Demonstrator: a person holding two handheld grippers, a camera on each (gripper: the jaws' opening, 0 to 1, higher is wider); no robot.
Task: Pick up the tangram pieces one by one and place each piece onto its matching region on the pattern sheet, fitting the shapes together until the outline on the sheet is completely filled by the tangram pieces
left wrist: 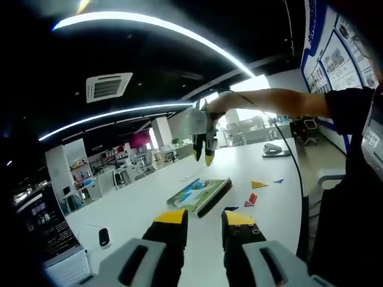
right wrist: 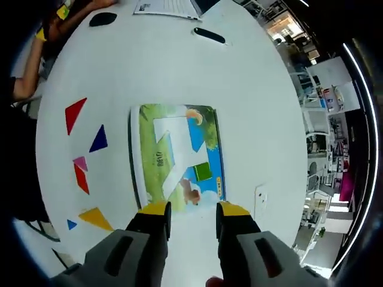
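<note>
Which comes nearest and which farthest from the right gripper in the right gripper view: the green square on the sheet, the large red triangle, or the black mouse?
1. The green square, on the pattern sheet just ahead of the right gripper.
2. The large red triangle, off to the left on the table.
3. The black mouse, at the far top edge.

You have a white table (right wrist: 179, 66) under everything. On it lie a black computer mouse (right wrist: 103, 19), a black pen-like bar (right wrist: 209, 35), printed papers (right wrist: 167, 7) and a white wall-plate-like card (right wrist: 260, 200). Overhead hang curved light strips (left wrist: 149, 24) and a ceiling vent (left wrist: 109, 86).
</note>
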